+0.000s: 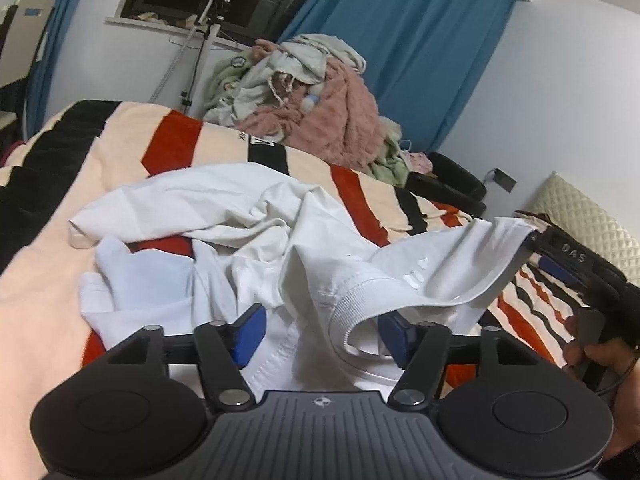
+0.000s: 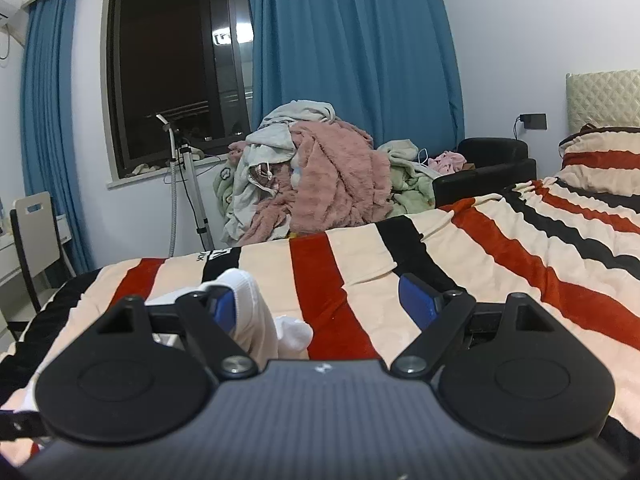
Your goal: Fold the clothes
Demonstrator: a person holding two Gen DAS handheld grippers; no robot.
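**White shirt crumpled on the striped bed, both grippers open around it**

So the white shirt (image 1: 256, 240) is lying in a rumpled heap on the striped blanket (image 1: 120, 152), cream with red and black bands. It's spread mostly across the middle of the left wrist view, with a sleeve flopped out toward the left and the ribbed collar (image 1: 352, 312) curled up right in front of the left gripper (image 1: 324, 332).

That left gripper has its blue pads (image 1: 250, 334) standing well apart. The collar and a fold of fabric sit in the gap between them, draped against the right-hand pad, but nothing's pinched, the jaws aren't pressing on the cloth.

One edge of the shirt is lifted off to the right, stretched up toward the right gripper (image 1: 560, 256), which shows at the edge of that view with a hand (image 1: 600, 360) behind it. From the right wrist camera, the right gripper (image 2: 328, 304) is spread wide; a bit of white shirt (image 2: 256, 312) bunches against its left pad, the other pad sits clear over the blanket. Can't say it's actually gripping anything.

Further back: a big laundry pile (image 2: 320, 176) of pink fuzzy and pale green stuff past the bed, blue curtains (image 2: 352, 48), a dark window (image 2: 168, 72), and a quilted headboard (image 2: 604, 96) off right.
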